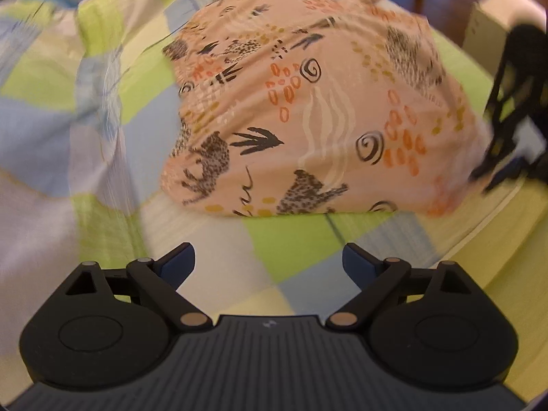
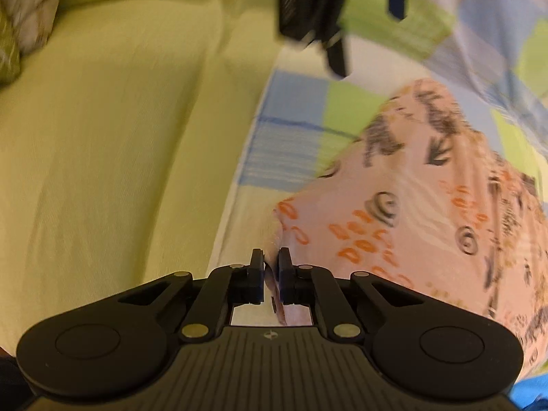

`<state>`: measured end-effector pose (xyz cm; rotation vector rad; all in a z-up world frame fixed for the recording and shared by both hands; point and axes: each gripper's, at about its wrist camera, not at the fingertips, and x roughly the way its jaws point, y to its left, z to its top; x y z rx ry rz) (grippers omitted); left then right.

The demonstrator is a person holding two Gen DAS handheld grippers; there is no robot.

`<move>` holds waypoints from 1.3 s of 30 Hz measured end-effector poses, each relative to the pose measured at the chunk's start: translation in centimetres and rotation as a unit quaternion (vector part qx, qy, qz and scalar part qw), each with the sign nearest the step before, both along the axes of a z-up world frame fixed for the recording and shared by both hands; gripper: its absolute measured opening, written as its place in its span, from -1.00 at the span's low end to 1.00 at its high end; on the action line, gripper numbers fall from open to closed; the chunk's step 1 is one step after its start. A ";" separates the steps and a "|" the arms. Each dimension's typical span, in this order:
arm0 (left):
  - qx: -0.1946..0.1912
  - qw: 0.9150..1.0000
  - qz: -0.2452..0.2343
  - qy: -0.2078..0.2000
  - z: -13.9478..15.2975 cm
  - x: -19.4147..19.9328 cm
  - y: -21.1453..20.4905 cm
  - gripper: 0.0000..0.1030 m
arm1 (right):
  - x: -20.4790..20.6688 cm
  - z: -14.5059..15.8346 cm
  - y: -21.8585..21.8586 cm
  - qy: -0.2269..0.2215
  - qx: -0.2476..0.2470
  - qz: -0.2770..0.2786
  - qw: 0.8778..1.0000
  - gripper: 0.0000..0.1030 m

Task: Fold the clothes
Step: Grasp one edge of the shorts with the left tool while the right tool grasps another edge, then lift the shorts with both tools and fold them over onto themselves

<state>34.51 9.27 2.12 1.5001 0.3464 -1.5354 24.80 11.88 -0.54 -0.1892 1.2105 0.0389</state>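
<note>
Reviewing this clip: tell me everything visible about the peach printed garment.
The garment is thin peach cloth printed with dark spotted animals, spirals, orange ovals and pale wavy lines. It lies on the checked blanket of green, blue and white squares, folded or bunched into a rounded heap, its type unclear. The right gripper is shut on its near edge, cloth pinched between the fingers. The left gripper is open, short of it and not touching.

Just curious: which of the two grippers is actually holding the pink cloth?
The right gripper: its fingers pinch the pink printed cloth's edge. The left gripper is open, holding nothing.
</note>
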 end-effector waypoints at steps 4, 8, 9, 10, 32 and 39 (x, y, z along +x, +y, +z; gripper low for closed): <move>-0.004 0.994 -0.094 -0.058 -2.4 0.4 -1.3 0.75 | -1.0 4.7 -1.5 -0.039 0.019 -0.049 0.998 -0.88; -0.011 0.976 -0.187 -0.112 -4.9 0.9 -2.6 0.70 | -2.1 8.9 -2.7 -0.067 0.031 -0.090 0.993 -0.88; -0.013 0.970 -0.209 -0.126 -5.5 1.0 -2.9 0.67 | -2.5 9.6 -3.1 -0.069 0.032 -0.099 0.992 -0.88; -0.018 0.963 -0.230 -0.138 -6.0 1.1 -3.3 0.62 | -2.8 10.2 -3.5 -0.070 0.031 -0.107 0.991 -0.88; 0.008 0.958 -0.262 -0.119 1.0 -0.6 -13.6 -0.97 | -9.1 17.4 -15.8 -0.077 0.031 -0.254 0.964 -0.90; 0.022 0.965 -0.240 -0.102 4.0 -3.4 -21.9 -0.97 | -13.2 16.7 -27.4 -0.053 0.057 -0.288 0.955 -0.90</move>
